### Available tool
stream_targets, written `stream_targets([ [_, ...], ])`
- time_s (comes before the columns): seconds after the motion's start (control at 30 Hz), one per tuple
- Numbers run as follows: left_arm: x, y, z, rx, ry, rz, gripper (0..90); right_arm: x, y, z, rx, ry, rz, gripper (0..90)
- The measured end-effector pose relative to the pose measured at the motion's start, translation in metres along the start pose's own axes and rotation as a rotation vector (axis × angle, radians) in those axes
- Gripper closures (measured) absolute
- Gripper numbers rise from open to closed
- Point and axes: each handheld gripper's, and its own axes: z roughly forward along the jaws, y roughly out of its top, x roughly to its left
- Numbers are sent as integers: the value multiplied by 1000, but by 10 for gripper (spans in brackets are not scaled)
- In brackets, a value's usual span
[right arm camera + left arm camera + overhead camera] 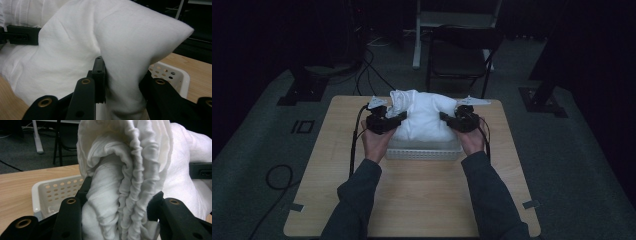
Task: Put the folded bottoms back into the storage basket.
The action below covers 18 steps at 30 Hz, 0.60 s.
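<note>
A bulky white cloth (423, 116) is heaped over a white perforated basket (423, 151) on the wooden table. My left gripper (398, 119) is shut on a bunched, pleated fold of the white cloth (120, 195) at its left side. On the opposite side my right gripper (446, 118) pinches a thick fold of the cloth (125, 82) between its jaws. The basket's holed wall (57, 192) shows behind the left jaw, and its corner (172, 72) behind the right one. Most of the basket's inside is hidden by the cloth.
The wooden table (412, 200) has bare surface in front of the basket and at both sides. A dark folding chair (459, 57) stands beyond the far edge. Cables (357, 145) trail off the table's left side onto the grey floor.
</note>
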Motion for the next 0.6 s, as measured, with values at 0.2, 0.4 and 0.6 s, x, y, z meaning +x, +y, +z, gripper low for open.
stream_targets([
  [0.2,3,-1,4,4,8,-8,543,-1,-1,5,6,-7,7,698],
  [0.4,6,-2,6,9,10,-14,543,-2,-2,10,9,-6,18,698],
  [0.6,9,-3,10,14,20,-23,543,-3,-4,15,12,-6,32,698],
])
